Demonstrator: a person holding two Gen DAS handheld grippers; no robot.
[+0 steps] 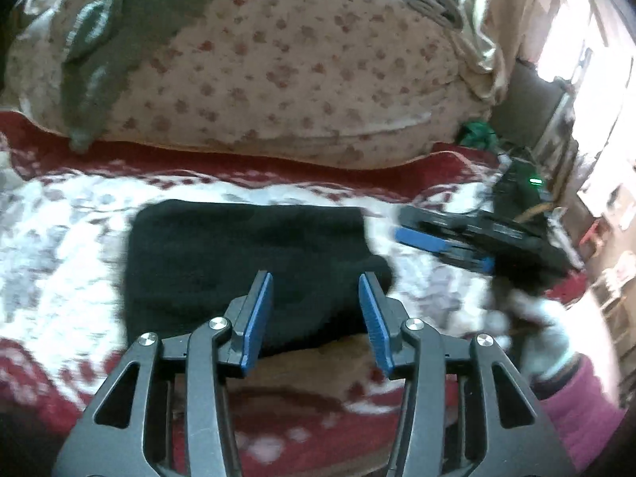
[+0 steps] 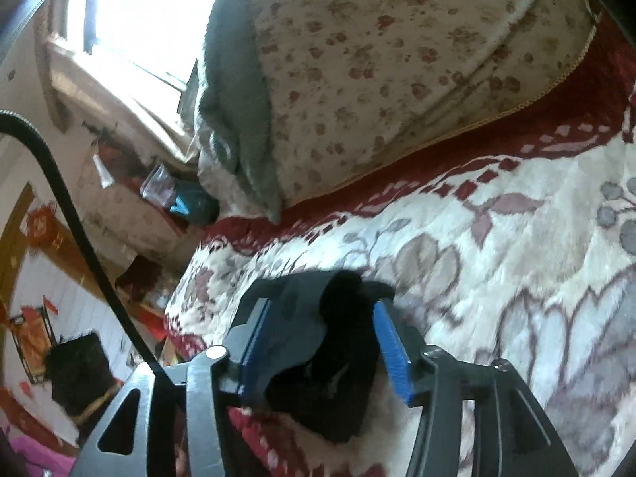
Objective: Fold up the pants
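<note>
The black pants (image 1: 238, 262) lie folded into a compact rectangle on the red and white patterned blanket (image 1: 59, 246). My left gripper (image 1: 316, 290) is open, its blue pads above the near edge of the pants, holding nothing. My right gripper (image 1: 437, 238) shows in the left wrist view just right of the pants. In the right wrist view the right gripper (image 2: 322, 318) is open with black cloth of the pants (image 2: 326, 377) lying between its blue fingers (image 2: 391, 346).
A large floral quilt bundle (image 1: 298, 71) with a grey-green towel (image 1: 99, 39) lies behind the pants. A gloved hand and pink sleeve (image 1: 556, 377) are at the right. Clutter and a window (image 2: 131, 20) are beyond the bed edge.
</note>
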